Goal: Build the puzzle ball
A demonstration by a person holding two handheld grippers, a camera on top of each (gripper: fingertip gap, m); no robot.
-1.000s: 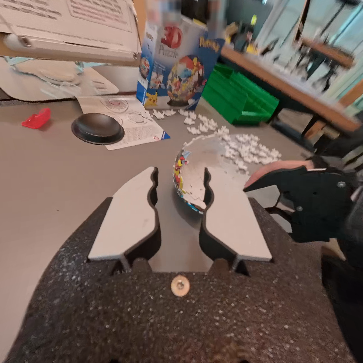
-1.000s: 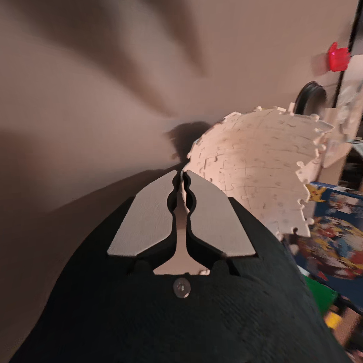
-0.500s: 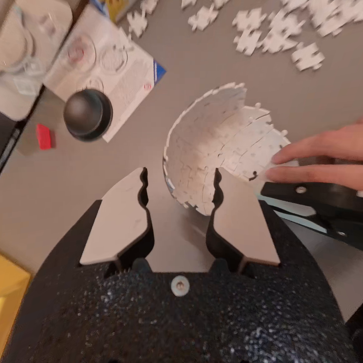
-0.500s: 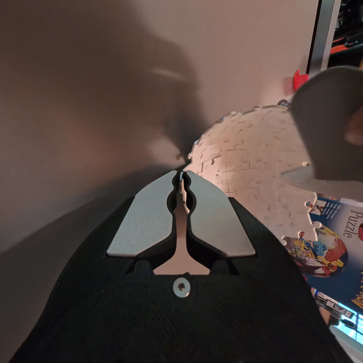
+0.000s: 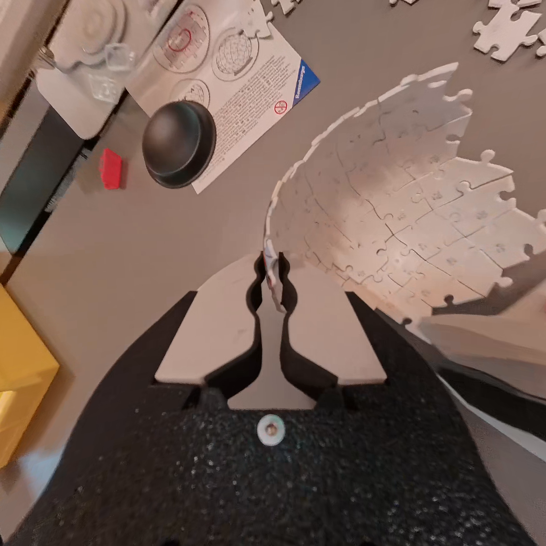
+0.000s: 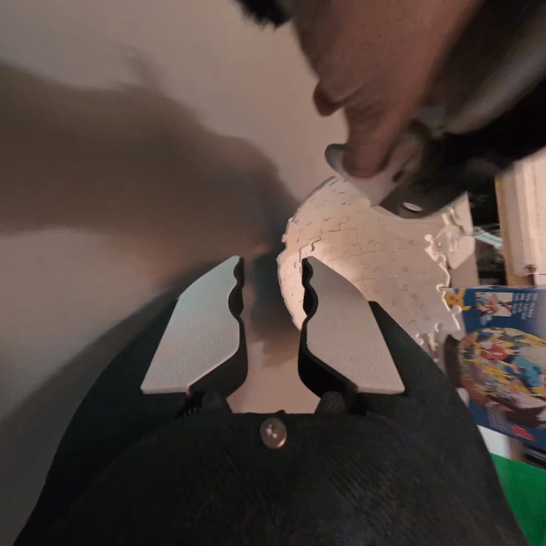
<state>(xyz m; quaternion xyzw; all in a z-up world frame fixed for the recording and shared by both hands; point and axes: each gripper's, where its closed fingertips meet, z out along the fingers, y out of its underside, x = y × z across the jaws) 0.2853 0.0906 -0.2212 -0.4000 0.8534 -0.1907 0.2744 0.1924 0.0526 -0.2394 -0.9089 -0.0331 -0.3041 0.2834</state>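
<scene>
The half-built puzzle ball is a curved white shell, its hollow inside facing the left wrist view. My left gripper is shut on the shell's rim at its near left edge. In the right wrist view the same shell shows to the right. My right gripper is open, its right finger in front of the shell's edge, the rim between the jaws but not clamped. The left gripper with a hand on it grips the shell's top there. Loose white puzzle pieces lie at the far right.
A black round stand rests on an instruction sheet on the grey table. A small red piece lies left of it. A yellow box is at the left. The puzzle box stands at the right. My right tips are about 30 centimeters from the small red piece, my left tips only 25 centimeters.
My left gripper has closed on the shell's rim. My right gripper, shut on the rim before, has opened. The left camera tilted down over the table.
</scene>
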